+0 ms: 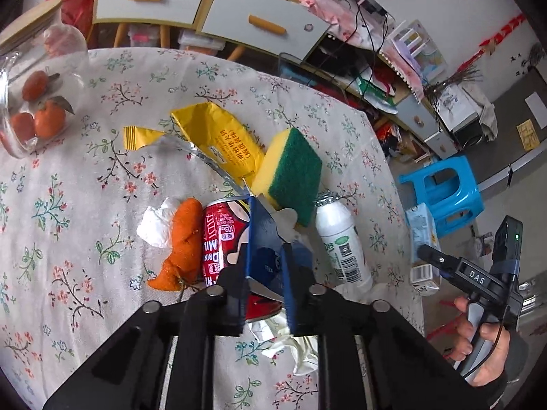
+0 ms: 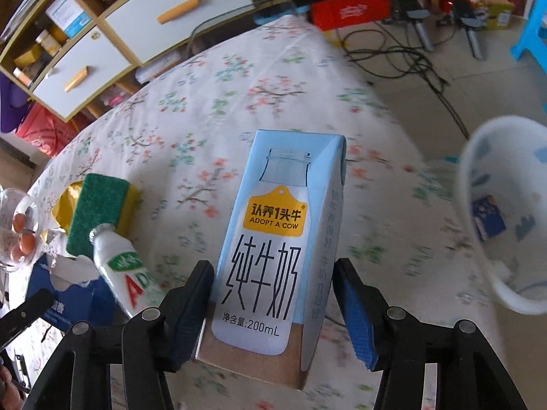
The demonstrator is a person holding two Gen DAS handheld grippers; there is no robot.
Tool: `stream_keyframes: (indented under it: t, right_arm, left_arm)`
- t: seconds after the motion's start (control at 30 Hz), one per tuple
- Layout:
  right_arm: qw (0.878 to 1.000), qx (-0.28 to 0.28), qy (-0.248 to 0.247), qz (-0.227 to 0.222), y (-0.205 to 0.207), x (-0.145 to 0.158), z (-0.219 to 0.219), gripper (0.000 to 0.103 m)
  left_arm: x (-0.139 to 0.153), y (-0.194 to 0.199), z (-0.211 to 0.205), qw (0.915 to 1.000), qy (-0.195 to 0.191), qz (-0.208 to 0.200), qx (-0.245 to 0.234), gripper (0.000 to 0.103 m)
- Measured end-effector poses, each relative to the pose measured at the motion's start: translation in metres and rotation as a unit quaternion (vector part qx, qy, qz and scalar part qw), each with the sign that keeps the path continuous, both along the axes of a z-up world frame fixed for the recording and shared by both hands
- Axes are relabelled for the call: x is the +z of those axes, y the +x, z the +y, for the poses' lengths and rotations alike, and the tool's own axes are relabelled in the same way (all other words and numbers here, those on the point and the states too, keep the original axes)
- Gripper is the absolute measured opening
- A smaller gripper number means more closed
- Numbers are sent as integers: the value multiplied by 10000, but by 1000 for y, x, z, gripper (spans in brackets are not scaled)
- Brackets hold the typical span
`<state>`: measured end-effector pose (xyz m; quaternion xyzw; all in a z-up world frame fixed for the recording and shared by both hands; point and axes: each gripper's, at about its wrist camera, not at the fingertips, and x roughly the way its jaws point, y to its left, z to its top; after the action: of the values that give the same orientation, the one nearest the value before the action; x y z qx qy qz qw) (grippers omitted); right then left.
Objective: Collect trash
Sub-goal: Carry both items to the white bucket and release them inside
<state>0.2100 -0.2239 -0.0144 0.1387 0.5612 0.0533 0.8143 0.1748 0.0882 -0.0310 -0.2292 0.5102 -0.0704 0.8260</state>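
My left gripper [image 1: 268, 273] is shut on a torn dark blue carton [image 1: 263, 225] that stands among the trash on the flowered tablecloth [image 1: 85, 177]. Beside the carton lie a red drink can [image 1: 222, 239], orange peel [image 1: 184, 246], a white tissue [image 1: 157, 222] and a white bottle [image 1: 342, 239]. My right gripper [image 2: 273, 266] is shut on a light blue milk carton [image 2: 273, 239] and holds it upright above the table's edge. In the left wrist view the milk carton [image 1: 422, 235] hangs beyond the table, over the floor. A white bin [image 2: 506, 212] stands to the right with a blue item inside.
A yellow wrapper [image 1: 222, 140] and a green-and-yellow sponge [image 1: 290, 171] lie behind the can. A glass jar of oranges [image 1: 34, 102] stands at the left. Crumpled paper [image 1: 290, 341] lies under my left gripper. A blue stool [image 1: 444, 191] and cables sit on the floor.
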Motion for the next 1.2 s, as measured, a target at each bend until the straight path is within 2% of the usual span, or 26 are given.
stream_keyframes:
  t: [0.3,0.53,0.67,0.8,0.83,0.9,1.07,1.2]
  right_arm:
    - [9986,-474,44,-226,-26,24,-74,62]
    - [9934,-1131,-89,-174,-40,26,-149,62]
    - [9903,-1366,-216,-157,-43,23,-183,62]
    - [9880,-1532,-146,-143,-44,16,-208,65]
    - [9876,-1567,-97,-63,-43,13,-213,72]
    - [9855,-1698,-10,22,-46,10,-224,78]
    - [9812,-1923,165,-8,-57,17,-245,79]
    - [9799,-1992,98,-6,-68,22,-255,82]
  left_arm:
    - [28,-19,0,9987,-109,-433,230,9]
    - [59,-27,0,9949,-220,-899,413,9]
    - [71,-27,-11,9938,-198,-1024,377,8]
    - [75,-24,-40,9945,-249,-1012,132,8]
    - [76,-22,-47,9945,-290,-1003,68,8]
    - [78,-18,-65,9945,-337,-993,-81,8]
    - [78,-3,-127,9934,-344,-930,-578,9]
    - [74,9,-180,9906,-341,-875,-994,9]
